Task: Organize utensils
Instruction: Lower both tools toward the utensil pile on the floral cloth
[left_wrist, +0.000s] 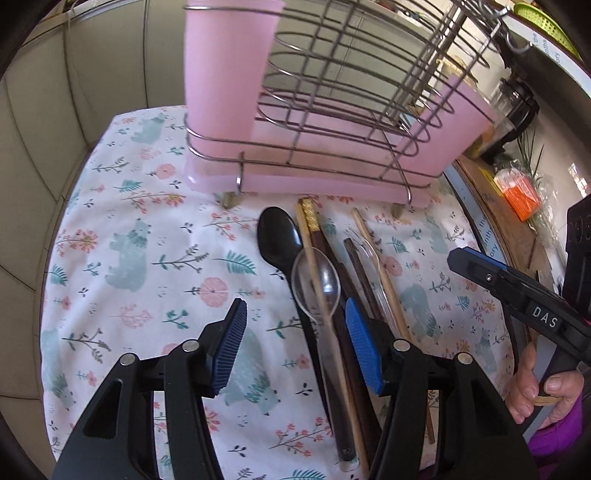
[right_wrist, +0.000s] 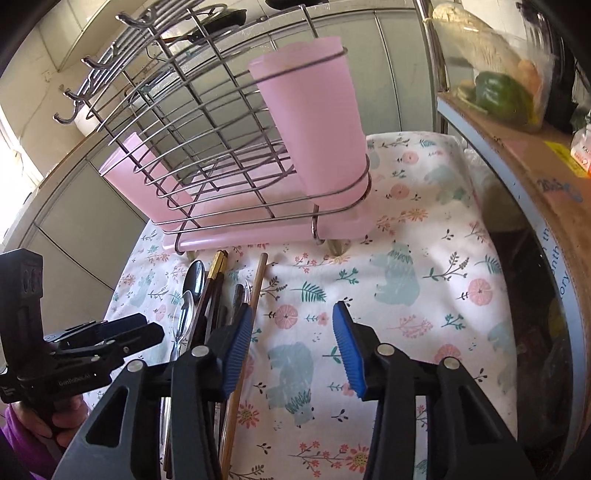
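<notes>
Counter (left_wrist: 147, 206) under floral cloth, tiled wall behind. Wire rack (left_wrist: 332, 110) holds pink cups (left_wrist: 225, 74), contents unseen. Utensils (left_wrist: 325, 280) lie before it. Left gripper (left_wrist: 295, 325) and right gripper (right_wrist: 291, 325) both parted, empty.

Black spoon (left_wrist: 276, 236), clear spoon (left_wrist: 314, 282), chopsticks (left_wrist: 334, 258) bundled lengthwise on floral cloth, before empty pink-cupped wire rack (left_wrist: 314, 122).

Your left gripper (left_wrist: 295, 325) and right gripper (right_wrist: 293, 332) are black with ribbed blue pads and silver pivot screws. One finger reads "DAS". Your sleeve (left_wrist: 557, 450) is purple
</notes>
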